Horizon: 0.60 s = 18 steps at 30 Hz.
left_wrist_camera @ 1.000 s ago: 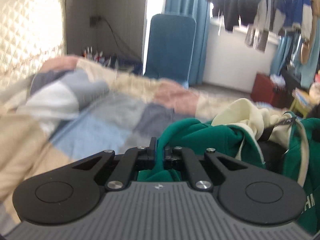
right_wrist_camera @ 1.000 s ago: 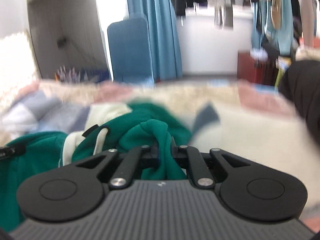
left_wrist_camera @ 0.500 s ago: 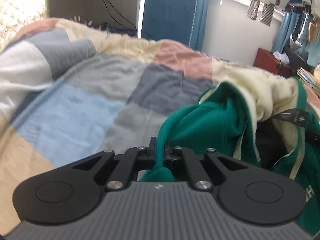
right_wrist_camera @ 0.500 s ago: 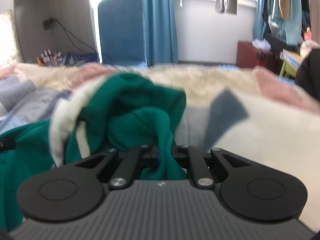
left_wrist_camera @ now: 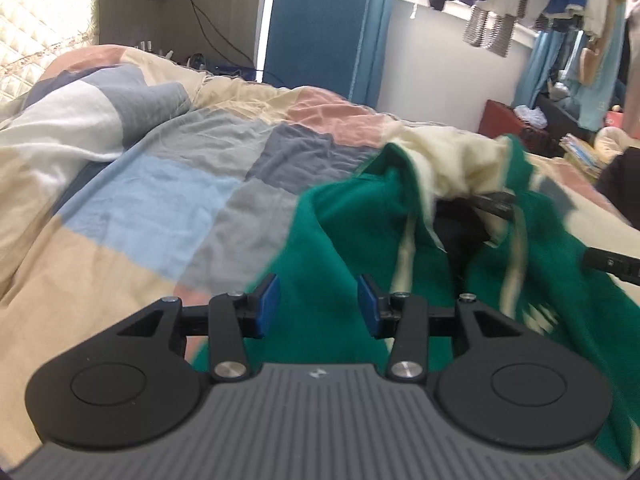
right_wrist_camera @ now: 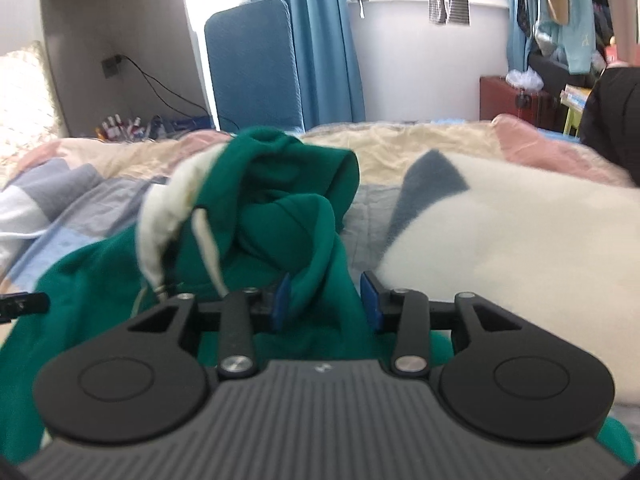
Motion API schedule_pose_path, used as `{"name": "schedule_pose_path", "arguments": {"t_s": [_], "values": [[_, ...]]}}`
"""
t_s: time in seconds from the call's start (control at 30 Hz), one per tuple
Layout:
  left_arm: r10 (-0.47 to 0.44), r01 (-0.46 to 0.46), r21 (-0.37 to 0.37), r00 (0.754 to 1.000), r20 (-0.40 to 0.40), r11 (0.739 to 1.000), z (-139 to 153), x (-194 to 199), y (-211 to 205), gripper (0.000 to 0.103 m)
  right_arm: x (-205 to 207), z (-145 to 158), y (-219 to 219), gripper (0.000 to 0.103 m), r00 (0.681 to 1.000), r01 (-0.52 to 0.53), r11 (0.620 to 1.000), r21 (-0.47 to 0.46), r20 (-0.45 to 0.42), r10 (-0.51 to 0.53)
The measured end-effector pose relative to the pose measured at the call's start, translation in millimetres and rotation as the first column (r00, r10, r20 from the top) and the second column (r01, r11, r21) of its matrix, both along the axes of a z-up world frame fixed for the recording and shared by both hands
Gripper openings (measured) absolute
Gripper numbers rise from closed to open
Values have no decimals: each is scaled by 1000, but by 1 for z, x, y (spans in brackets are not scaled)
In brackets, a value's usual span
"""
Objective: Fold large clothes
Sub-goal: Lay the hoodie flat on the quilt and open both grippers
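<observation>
A green hoodie (left_wrist_camera: 352,232) with a cream lining lies crumpled on the patchwork bed cover (left_wrist_camera: 160,200). My left gripper (left_wrist_camera: 318,306) is open, its blue pads (left_wrist_camera: 267,304) apart, with the green fabric lying loose between them. In the right wrist view the hoodie (right_wrist_camera: 280,200) is bunched in front. My right gripper (right_wrist_camera: 324,302) is open too, with a fold of green fabric between its pads (right_wrist_camera: 370,300). The hood's cream lining (right_wrist_camera: 160,216) and a drawstring show at the left.
A white and grey fleece garment (right_wrist_camera: 500,216) lies on the bed to the right. A blue chair (left_wrist_camera: 316,28) stands behind the bed. Clothes hang on a rack (left_wrist_camera: 540,0) by the window. A red box (right_wrist_camera: 516,98) sits on the floor.
Both grippers have opened and let go of the green hoodie, which has dropped onto the bed. Both cameras have tilted lower toward the bed.
</observation>
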<state>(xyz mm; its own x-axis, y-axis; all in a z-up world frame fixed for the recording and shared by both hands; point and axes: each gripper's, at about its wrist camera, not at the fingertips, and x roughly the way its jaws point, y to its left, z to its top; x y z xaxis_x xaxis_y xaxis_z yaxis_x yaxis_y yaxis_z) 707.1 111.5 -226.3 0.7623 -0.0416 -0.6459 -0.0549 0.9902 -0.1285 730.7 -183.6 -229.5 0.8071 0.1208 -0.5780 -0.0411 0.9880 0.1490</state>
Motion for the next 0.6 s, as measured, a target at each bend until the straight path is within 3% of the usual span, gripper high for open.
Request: {"name": "schedule_pose_path", "arguments": {"t_s": [0.3, 0.47, 0.6], "values": [[-26, 26, -81, 1000, 0, 996, 30, -151, -28, 49, -120, 46, -4, 41, 999, -33, 999, 25, 1, 33], [-27, 22, -128, 999, -32, 992, 26, -235, -35, 49, -196, 60, -1, 41, 998, -68, 998, -6, -14, 68], [-41, 35, -145, 998, -37, 989, 18, -290, -44, 49, -251, 63, -4, 41, 995, -74, 997, 21, -70, 75]]}}
